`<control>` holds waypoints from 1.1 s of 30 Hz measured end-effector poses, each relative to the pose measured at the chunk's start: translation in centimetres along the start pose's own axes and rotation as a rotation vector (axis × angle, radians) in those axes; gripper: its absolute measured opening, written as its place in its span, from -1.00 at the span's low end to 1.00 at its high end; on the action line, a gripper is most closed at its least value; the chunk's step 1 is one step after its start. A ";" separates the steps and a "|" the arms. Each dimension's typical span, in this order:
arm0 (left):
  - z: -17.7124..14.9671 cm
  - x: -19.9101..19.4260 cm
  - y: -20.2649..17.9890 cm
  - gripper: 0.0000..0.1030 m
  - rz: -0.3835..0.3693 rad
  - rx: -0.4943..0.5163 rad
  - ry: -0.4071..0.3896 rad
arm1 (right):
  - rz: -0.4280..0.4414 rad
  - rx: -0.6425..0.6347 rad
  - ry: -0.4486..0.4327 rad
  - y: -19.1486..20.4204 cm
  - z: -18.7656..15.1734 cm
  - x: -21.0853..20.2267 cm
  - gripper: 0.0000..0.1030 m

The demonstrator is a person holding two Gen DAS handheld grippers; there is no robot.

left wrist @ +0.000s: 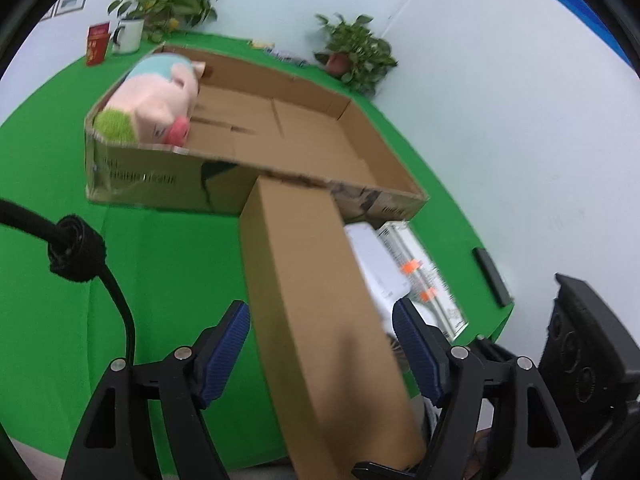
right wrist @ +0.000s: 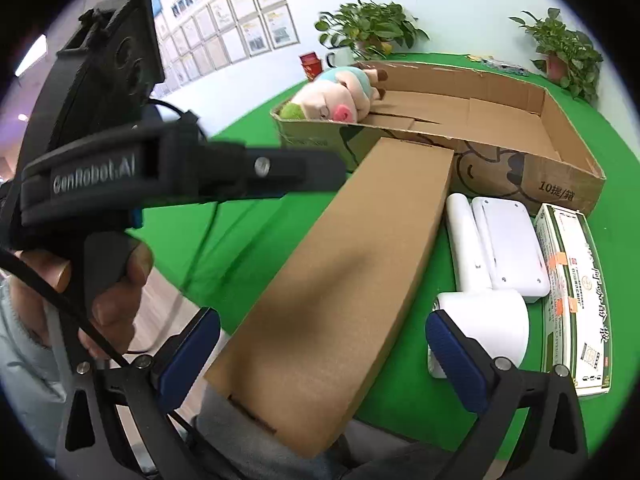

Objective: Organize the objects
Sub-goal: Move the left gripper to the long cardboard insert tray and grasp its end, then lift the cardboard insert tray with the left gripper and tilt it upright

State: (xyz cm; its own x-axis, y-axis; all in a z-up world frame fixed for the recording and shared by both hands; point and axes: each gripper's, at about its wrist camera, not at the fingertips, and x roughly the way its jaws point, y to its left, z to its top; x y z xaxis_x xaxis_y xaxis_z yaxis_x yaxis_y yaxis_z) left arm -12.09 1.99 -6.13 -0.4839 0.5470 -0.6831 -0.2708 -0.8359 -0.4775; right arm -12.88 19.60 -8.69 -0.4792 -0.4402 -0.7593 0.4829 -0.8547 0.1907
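Both claws, left and right, spread wide astride long box at frame centre, gripping nothing; apparently about to grasp, next squeezing together, then lifting toward tray above.

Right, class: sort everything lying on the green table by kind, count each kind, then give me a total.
Cardboard boxes: 2 (open tray box, long closed box)
Plush toys: 1 (pig)
Potted plants: 2
White devices: 2
Printed cartons: 1
Mugs: 1
Red packets: 1
Total: 10
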 end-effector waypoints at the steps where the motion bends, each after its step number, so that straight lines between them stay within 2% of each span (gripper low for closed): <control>1: -0.3 0.3 0.3 0.41 -0.002 0.001 0.013 | -0.006 0.005 0.011 0.2 0.0 0.2 0.98; 6: -1.3 1.8 1.0 0.39 -0.121 -0.011 0.048 | -0.013 0.043 0.052 0.6 -0.4 1.4 0.98; 9: -1.5 1.7 1.0 0.39 -0.126 0.001 0.053 | -0.042 0.055 0.068 0.5 -1.0 1.8 0.98; 13: -1.8 1.5 1.1 0.34 -0.197 0.002 0.055 | -0.098 0.035 0.061 0.8 -1.3 1.7 1.00; 15: -2.0 1.7 1.3 0.34 -0.212 0.004 0.047 | -0.132 0.016 0.060 1.0 -1.4 1.7 0.95; 17: -2.3 1.6 1.4 0.34 -0.226 0.006 0.039 | -0.197 -0.032 0.069 1.5 -1.5 2.0 0.81; 22: -3.0 1.3 2.2 0.34 -0.271 -0.018 0.010 | -0.216 -0.061 0.073 1.9 -1.3 2.1 0.77; 24: -3.4 0.7 2.7 0.34 -0.277 -0.032 -0.004 | -0.195 -0.044 0.079 2.0 -1.3 2.1 0.73; 27: -4.0 -0.2 4.1 0.38 -0.244 -0.065 -0.025 | -0.124 -0.003 0.082 2.2 -1.1 2.1 0.67; 33: -5.3 -2.7 8.0 0.38 -0.170 -0.155 -0.064 | 0.105 0.143 0.074 1.7 0.0 2.5 0.67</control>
State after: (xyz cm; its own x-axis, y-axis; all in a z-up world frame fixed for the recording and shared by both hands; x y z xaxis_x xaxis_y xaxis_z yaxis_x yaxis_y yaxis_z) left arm -8.53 -5.97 -11.07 -0.4954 0.6708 -0.5519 -0.2241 -0.7125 -0.6649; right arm -13.22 17.07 -10.26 -0.3734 -0.5122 -0.7734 0.4163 -0.8376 0.3537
